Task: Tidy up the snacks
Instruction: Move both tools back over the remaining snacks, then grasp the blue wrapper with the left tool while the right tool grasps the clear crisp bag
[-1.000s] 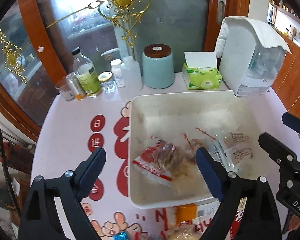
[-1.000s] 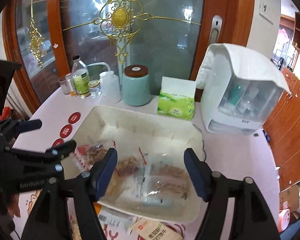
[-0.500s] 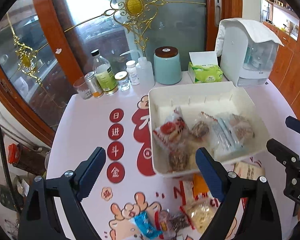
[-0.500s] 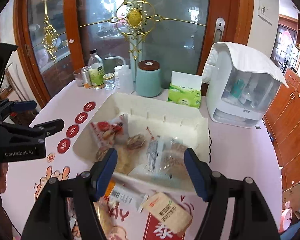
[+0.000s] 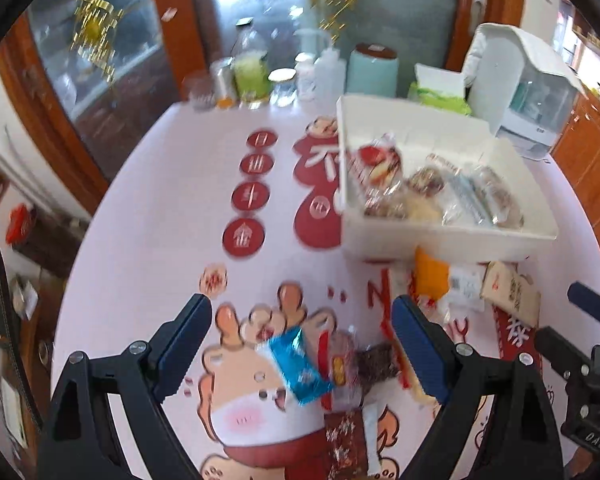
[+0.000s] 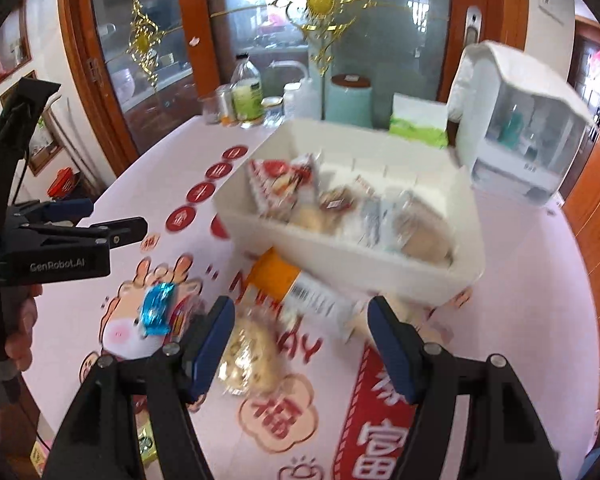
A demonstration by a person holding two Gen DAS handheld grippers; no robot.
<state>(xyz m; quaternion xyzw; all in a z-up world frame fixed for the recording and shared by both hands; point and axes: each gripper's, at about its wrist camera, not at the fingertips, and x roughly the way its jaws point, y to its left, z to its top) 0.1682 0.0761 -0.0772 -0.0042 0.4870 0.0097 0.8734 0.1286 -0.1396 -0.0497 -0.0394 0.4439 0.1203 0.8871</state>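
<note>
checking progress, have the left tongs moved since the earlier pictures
Yes: the left tongs have pulled back from over the white bin to above the blue packet.

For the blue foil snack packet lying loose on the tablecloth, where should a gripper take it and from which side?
Grip the blue packet across its narrow middle, coming from above. It lies flat on the tablecloth, tilted, with one long edge against a red-and-clear wrapper, so I'd place the fingers on the two long edges. The left gripper, open and empty, already frames it.
</note>
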